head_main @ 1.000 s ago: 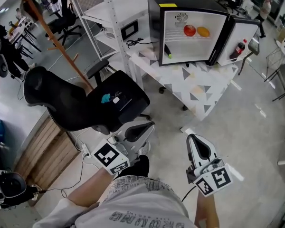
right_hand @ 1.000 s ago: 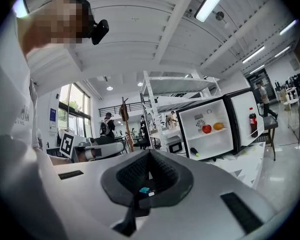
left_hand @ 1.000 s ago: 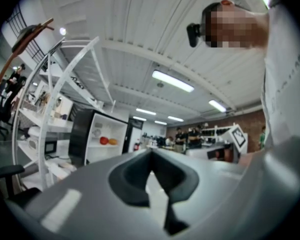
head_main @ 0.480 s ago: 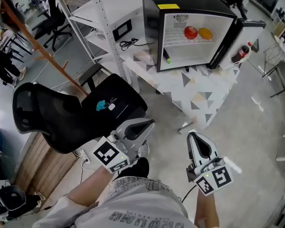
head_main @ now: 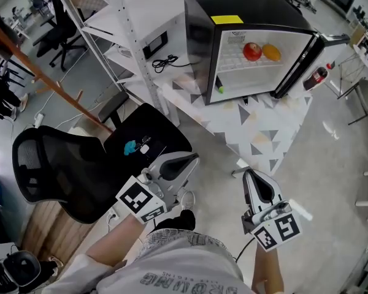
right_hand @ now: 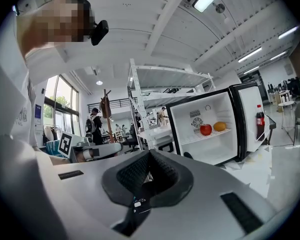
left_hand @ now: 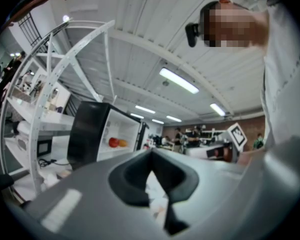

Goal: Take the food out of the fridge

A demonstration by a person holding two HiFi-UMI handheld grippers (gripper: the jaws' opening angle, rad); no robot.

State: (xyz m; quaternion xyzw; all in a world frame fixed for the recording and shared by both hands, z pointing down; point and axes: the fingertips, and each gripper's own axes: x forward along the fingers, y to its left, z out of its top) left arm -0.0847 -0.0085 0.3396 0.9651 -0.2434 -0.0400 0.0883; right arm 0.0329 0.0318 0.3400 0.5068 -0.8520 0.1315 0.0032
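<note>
Two grippers show low in the head view, each with its jaws pressed together and nothing between them: the left gripper (head_main: 193, 159) is beside one black office chair (head_main: 67, 164), and the right gripper (head_main: 252, 176) is over bare floor. Well apart from both, one black fridge (head_main: 245, 14) stands open on one table (head_main: 260, 130) with a triangle-patterned top. Two pieces of food sit side by side on its upper shelf, one red fruit (head_main: 252, 51) and one orange fruit (head_main: 271, 52). One dark bottle (head_main: 316, 78) stands in the door (head_main: 297, 66), which the head view catches nearly edge-on, so the bottle shows only in part. One small green-tipped thing (head_main: 219, 86) low inside the fridge is too small to name
</note>
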